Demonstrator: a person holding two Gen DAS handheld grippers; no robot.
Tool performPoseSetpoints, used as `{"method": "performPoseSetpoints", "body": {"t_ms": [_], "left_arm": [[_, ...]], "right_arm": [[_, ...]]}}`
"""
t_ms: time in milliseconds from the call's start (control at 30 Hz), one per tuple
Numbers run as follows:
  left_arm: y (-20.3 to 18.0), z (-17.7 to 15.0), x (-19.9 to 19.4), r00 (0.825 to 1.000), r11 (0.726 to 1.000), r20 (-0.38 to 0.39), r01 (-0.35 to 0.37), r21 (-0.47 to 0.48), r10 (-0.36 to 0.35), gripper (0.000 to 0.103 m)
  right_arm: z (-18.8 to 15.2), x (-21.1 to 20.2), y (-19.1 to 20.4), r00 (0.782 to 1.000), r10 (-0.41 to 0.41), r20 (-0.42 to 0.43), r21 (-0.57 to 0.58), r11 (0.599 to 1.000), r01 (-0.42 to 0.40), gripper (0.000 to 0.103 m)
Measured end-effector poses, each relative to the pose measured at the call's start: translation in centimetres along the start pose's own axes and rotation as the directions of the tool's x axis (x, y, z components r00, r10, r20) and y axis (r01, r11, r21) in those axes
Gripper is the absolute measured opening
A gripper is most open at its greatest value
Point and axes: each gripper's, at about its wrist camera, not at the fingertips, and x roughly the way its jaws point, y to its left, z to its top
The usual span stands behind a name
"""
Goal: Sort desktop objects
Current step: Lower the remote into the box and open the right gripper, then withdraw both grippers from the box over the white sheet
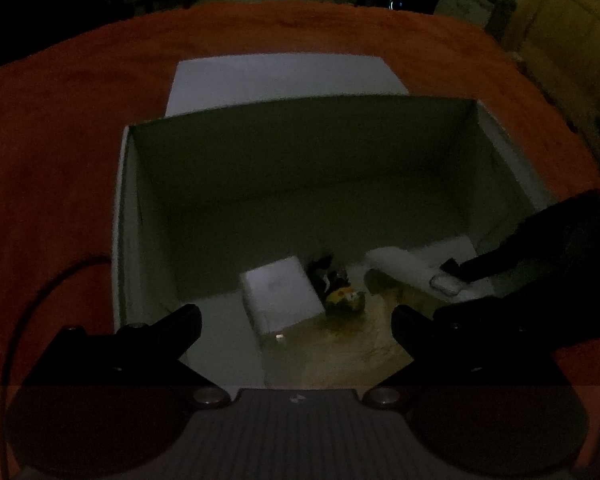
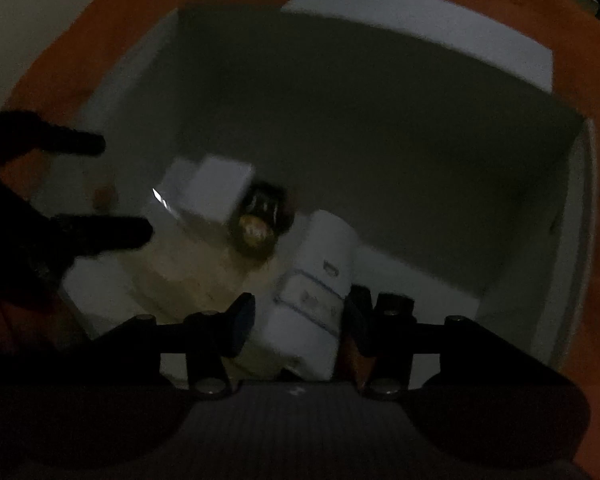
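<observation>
A deep white box (image 1: 128,216) stands on the orange table (image 1: 60,120). Inside lie a small white box (image 1: 280,300), a dark toy with a yellow part (image 1: 342,296) and a white rounded pack (image 1: 416,268). My left gripper (image 1: 296,326) is open and empty over the box's near edge. My right gripper (image 2: 300,320) is lowered into the white box (image 2: 572,208), its jaws on either side of the white pack (image 2: 316,292); whether they press on it is unclear. The small box (image 2: 216,192) and the toy (image 2: 256,224) lie beyond it.
The box's white lid (image 1: 284,80) lies flat behind it. A black cable (image 1: 32,308) runs along the table at the left. A wooden cabinet (image 1: 560,52) stands beyond the table's far right edge. The room is dim.
</observation>
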Motion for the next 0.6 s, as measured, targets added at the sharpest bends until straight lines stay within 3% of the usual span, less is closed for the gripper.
{"method": "performPoseSetpoints", "body": {"t_ms": [200, 400, 467, 533, 600], "left_arm": [[0.8, 2.3, -0.8, 0.999, 0.998, 0.0, 0.037, -0.042, -0.037, 0.103], [1.6, 5.7, -2.6, 0.998, 0.997, 0.05, 0.047, -0.054, -0.044, 0.103], [2.0, 6.9, -3.3, 0.997, 0.997, 0.067, 0.047, -0.058, -0.043, 0.103], [2.4, 8.1, -3.7, 0.996, 0.997, 0.073, 0.046, -0.063, -0.041, 0.103], [2.8, 9.4, -3.7, 0.997, 0.997, 0.066, 0.045, -0.065, -0.041, 0.103]], "right_arm": [[2.9, -4.1, -0.9, 0.996, 0.041, 0.082, 0.128, 0.99, -0.052, 0.055], [5.6, -7.8, -1.6, 0.988, 0.011, 0.152, 0.248, 0.967, -0.049, 0.059], [6.4, -9.0, -1.9, 0.986, -0.015, 0.165, 0.303, 0.952, -0.036, 0.066], [7.1, -10.1, -2.1, 0.986, -0.039, 0.164, 0.355, 0.935, -0.022, 0.086], [7.8, -11.1, -2.2, 0.985, -0.055, 0.166, 0.38, 0.925, -0.013, 0.088]]}}
